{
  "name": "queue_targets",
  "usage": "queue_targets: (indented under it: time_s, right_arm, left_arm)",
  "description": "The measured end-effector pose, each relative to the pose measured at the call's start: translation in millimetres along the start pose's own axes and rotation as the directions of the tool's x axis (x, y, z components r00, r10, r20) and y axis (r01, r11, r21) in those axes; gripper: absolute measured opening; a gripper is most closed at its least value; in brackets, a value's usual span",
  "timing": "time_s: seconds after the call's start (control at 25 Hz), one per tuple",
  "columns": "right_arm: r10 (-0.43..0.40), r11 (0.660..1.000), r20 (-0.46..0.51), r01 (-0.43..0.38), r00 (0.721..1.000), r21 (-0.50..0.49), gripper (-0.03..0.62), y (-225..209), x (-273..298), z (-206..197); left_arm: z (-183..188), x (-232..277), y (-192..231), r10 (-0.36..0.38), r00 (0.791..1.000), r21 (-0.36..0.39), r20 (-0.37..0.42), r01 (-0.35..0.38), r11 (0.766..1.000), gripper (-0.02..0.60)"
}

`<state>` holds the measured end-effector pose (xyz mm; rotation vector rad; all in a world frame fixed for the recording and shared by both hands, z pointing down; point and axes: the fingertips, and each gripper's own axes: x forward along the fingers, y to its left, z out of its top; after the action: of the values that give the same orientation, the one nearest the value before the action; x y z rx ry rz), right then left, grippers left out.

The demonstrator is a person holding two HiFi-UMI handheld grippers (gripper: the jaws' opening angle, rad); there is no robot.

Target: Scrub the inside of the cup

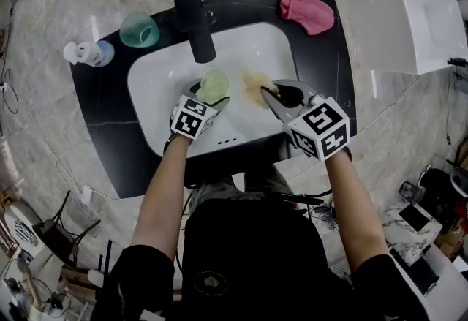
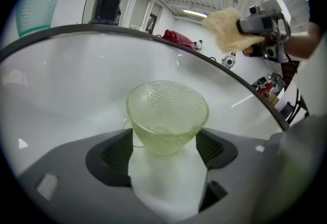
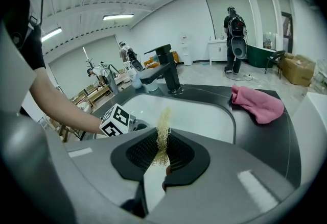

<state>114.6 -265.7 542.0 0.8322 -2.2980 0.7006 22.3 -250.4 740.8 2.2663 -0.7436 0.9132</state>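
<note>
Left gripper (image 1: 209,96) clamping the pale green cup (image 2: 167,116) upright between its jaws over the white sink (image 1: 157,82), right gripper (image 3: 162,149) pinching a yellowish fibrous scrubber (image 3: 163,123), apart from the cup, just right of the left gripper.

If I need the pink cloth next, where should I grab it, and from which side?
Probably the bunched middle of the pink cloth, coming straight down from above. It lies crumpled in a soft heap on the dark counter, so it offers no rigid edge to pinch, and nothing stands over it.
</note>
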Motion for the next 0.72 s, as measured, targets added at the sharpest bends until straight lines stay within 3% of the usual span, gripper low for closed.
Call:
queue_targets:
  time_s: [0.36,0.6,0.68,0.72]
  right_arm:
    - [0.031,0.999,0.004,-0.03,1.0,-0.034,0.041,3,-8,-6]
    - [0.052,0.997,0.049,-0.049,0.997,-0.062,0.041,4,-26,-2]
    - [0.064,0.996,0.06,-0.059,0.996,-0.074,0.041,5,-34,-2]
    - [0.07,0.995,0.063,-0.065,0.996,-0.081,0.041,5,-37,-3]
  left_arm:
    - [5,-50,-12,0.049,0.999,-0.034,-0.002,-0.049,0.998,0.363]
    - [29,-96,-29,0.156,0.984,0.003,0.089,-0.157,0.988,0.12]
    - [36,-112,-36,0.205,0.971,-0.017,0.123,-0.205,0.979,0.018]
    - [39,-119,-41,0.221,0.965,-0.034,0.138,-0.218,0.975,0.0]
